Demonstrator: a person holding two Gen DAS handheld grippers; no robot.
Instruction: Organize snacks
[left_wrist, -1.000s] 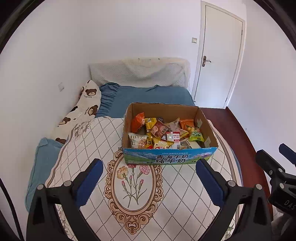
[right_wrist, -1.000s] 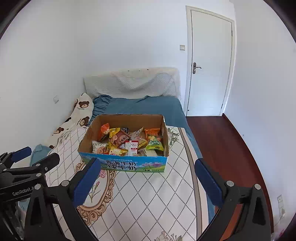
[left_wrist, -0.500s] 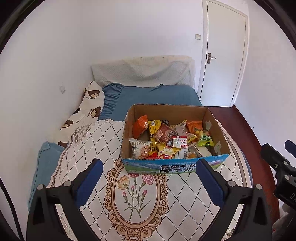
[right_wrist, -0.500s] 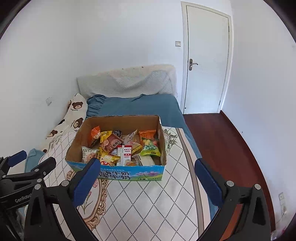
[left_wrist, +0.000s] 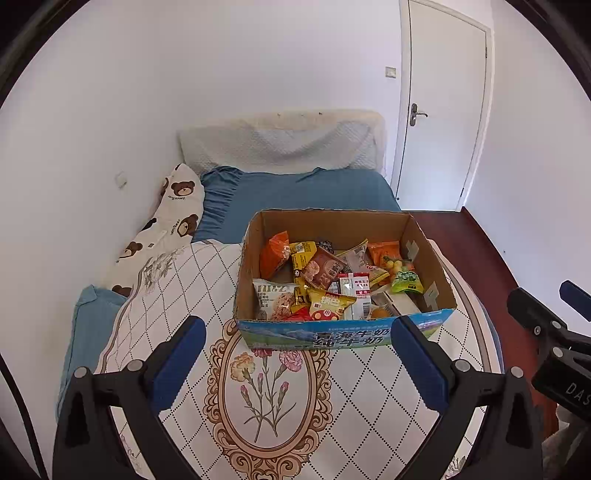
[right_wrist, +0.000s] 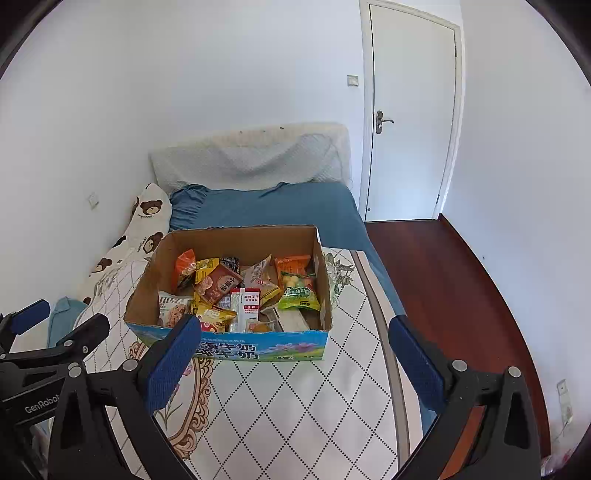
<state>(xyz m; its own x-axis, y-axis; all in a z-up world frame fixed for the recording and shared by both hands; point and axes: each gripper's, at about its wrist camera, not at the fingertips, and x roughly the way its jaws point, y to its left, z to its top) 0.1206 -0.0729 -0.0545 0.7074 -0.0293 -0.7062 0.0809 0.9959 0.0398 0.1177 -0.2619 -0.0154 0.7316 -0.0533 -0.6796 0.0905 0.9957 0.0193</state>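
Note:
An open cardboard box (left_wrist: 332, 221) with a blue printed front stands on a quilted cloth on the bed; it also shows in the right wrist view (right_wrist: 240, 236). It holds several snack packets: an orange bag (left_wrist: 274, 253), a green bag (left_wrist: 406, 278), a red-and-white carton (left_wrist: 356, 291). My left gripper (left_wrist: 295, 354) is open and empty, just short of the box front. My right gripper (right_wrist: 291, 350) is open and empty, near the box's front right. Each gripper shows at the edge of the other's view.
The cloth (left_wrist: 369, 406) with a flower medallion covers the near bed. A bear-print pillow (left_wrist: 173, 218) lies at the left wall. Blue sheet (left_wrist: 295, 192) and headboard lie behind the box. Wooden floor (right_wrist: 443, 277) and a closed door (right_wrist: 410, 110) are at the right.
Both grippers have moved forward toward the box, which now looks larger and nearer. Both stay open and empty.

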